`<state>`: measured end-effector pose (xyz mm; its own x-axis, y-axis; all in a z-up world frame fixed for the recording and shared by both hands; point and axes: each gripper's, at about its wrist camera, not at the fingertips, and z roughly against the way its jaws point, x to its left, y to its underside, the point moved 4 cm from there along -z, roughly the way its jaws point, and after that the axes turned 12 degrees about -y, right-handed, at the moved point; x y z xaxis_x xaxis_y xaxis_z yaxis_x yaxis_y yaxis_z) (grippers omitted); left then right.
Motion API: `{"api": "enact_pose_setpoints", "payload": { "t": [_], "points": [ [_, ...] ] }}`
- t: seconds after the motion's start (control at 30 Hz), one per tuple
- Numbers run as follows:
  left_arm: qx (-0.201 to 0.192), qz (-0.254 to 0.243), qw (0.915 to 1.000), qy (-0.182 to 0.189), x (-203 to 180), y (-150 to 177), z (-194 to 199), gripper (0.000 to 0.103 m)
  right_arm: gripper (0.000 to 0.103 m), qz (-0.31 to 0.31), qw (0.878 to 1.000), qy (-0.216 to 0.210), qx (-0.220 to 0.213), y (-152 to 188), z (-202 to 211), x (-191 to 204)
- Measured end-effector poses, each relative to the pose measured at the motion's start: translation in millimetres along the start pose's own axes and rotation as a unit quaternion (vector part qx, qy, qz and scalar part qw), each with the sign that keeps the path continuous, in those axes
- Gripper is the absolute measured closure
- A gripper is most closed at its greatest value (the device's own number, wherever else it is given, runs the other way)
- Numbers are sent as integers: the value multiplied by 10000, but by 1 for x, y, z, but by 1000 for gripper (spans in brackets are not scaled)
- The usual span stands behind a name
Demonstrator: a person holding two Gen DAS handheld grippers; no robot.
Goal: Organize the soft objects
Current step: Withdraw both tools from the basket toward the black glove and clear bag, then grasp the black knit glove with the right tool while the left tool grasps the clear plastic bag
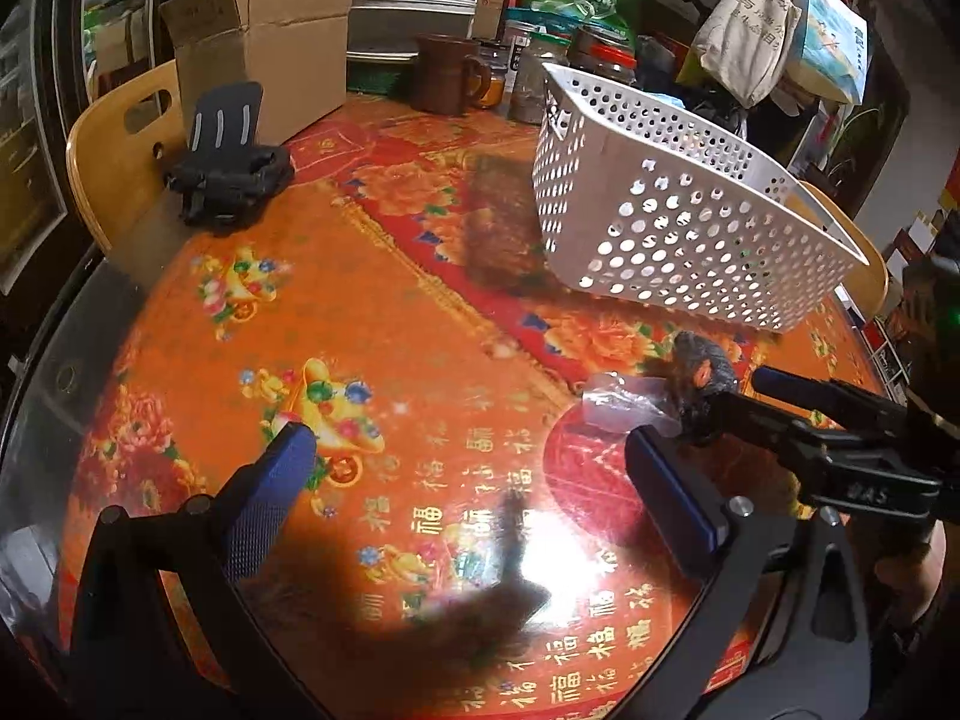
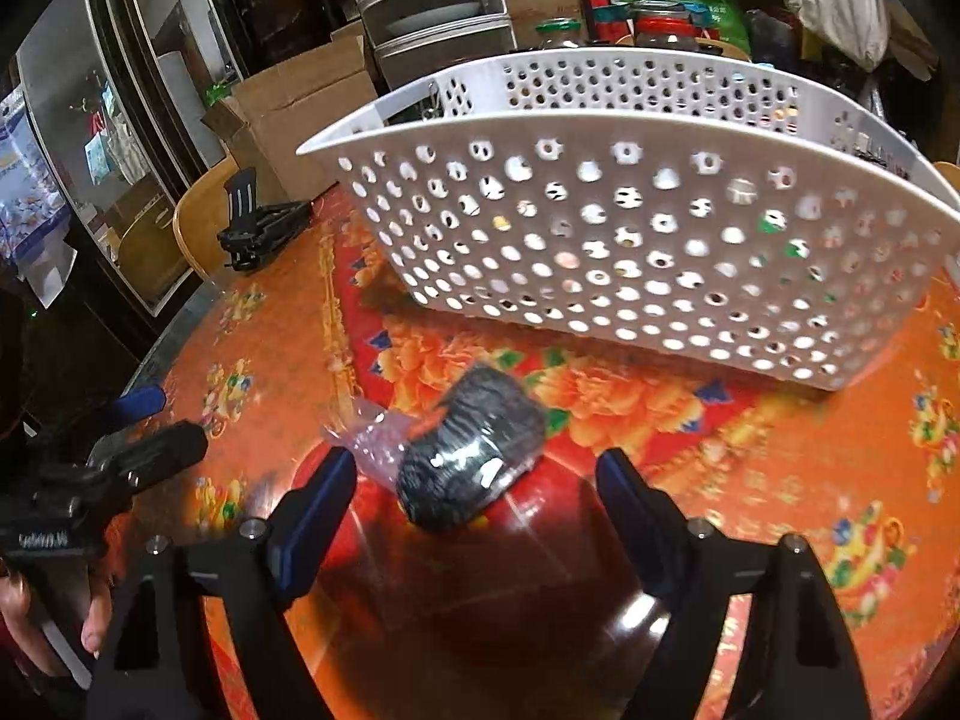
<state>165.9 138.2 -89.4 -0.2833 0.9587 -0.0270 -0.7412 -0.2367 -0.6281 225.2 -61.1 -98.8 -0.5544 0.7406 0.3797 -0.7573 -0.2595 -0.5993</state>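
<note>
A dark grey soft bundle in a clear plastic wrap (image 2: 471, 447) lies on the orange floral table, just ahead of my right gripper (image 2: 477, 480), whose blue-padded jaws stand open on either side of it without touching. The bundle also shows in the left wrist view (image 1: 699, 372) at the right. A white perforated basket (image 2: 630, 240) stands behind the bundle; it also shows in the left wrist view (image 1: 678, 210). My left gripper (image 1: 468, 456) is open and empty over the table. The right gripper (image 1: 714, 420) reaches in from the right in the left wrist view.
A black phone stand (image 1: 228, 162) sits at the table's left rear edge. A cardboard box (image 1: 270, 48), a brown mug (image 1: 447, 72) and jars (image 1: 540, 78) stand at the back. Wooden chairs (image 1: 114, 144) stand beside the round table (image 1: 360, 312).
</note>
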Motion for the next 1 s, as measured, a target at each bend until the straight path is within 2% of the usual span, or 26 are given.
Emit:
{"api": "enact_pose_setpoints", "payload": {
  "t": [0.2, 0.37, 0.5, 0.77, 0.9, 1.0],
  "points": [
    [67, -75, 9999, 47, -4, 3, -9, 1, 45, -32, 9997, 113, 217, -2, -20, 1],
    [128, -126, 9998, 111, -14, 4, -17, 1, 52, 24, 9996, 196, 189, -2, -20, 1],
    [170, -404, 9989, 165, -40, 2, -24, 1, 53, -11, 9997, 230, 54, 6, 0, -8],
    [340, -772, 9963, 156, -96, -2, -45, 1, 53, -208, 9977, 481, -437, 37, 70, -40],
    [276, -786, 9965, -118, -110, -2, -48, 1, 53, -216, 9959, 584, -649, 51, 96, -48],
    [252, -739, 9968, -194, -119, -1, -49, 10, 53, -162, 9939, 680, -852, 59, 113, -51]
  ]
}}
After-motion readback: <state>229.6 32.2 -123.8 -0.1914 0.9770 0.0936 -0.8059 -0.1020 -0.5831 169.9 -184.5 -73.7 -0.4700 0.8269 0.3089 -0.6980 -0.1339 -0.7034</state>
